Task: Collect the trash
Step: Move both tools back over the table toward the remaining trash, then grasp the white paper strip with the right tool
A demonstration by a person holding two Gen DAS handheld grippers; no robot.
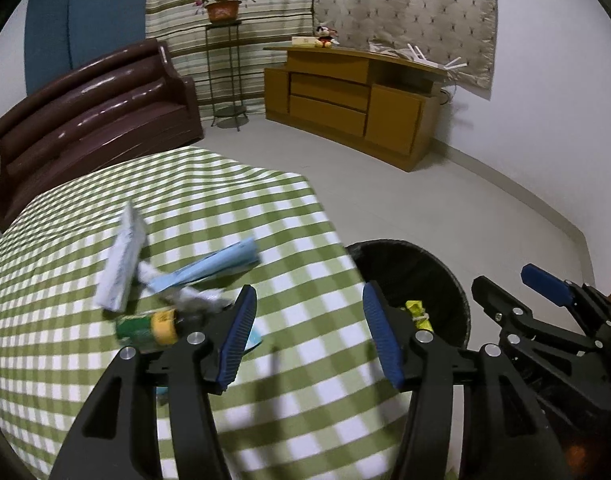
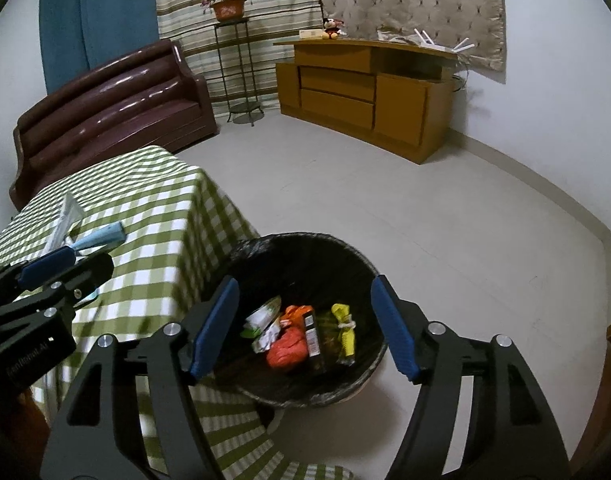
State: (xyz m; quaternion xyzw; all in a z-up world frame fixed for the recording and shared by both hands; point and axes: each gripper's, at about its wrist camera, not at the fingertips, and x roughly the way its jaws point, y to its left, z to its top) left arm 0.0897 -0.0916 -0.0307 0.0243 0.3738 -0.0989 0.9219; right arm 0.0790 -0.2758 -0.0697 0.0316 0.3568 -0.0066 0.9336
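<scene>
A black trash bin (image 2: 357,252) stands on the floor beside the table; inside lie an orange wrapper (image 2: 287,348), a yellow wrapper (image 2: 345,330) and other packets. My right gripper (image 2: 305,320) hangs open over the bin with nothing between its fingers. On the green checked tablecloth (image 1: 265,216) lie a white box (image 1: 121,264), a light blue packet (image 1: 217,264), crumpled paper (image 1: 201,298) and a green bottle with a yellow cap (image 1: 145,326). My left gripper (image 1: 309,324) is open and empty over the table's edge, just right of that litter.
A brown sofa (image 1: 89,120) stands behind the table. A wooden cabinet (image 1: 353,100) lines the far wall, with a plant stand (image 1: 225,72) to its left. Bare floor (image 2: 425,208) spreads beyond the bin. The right gripper (image 1: 545,292) shows at the left wrist view's right edge.
</scene>
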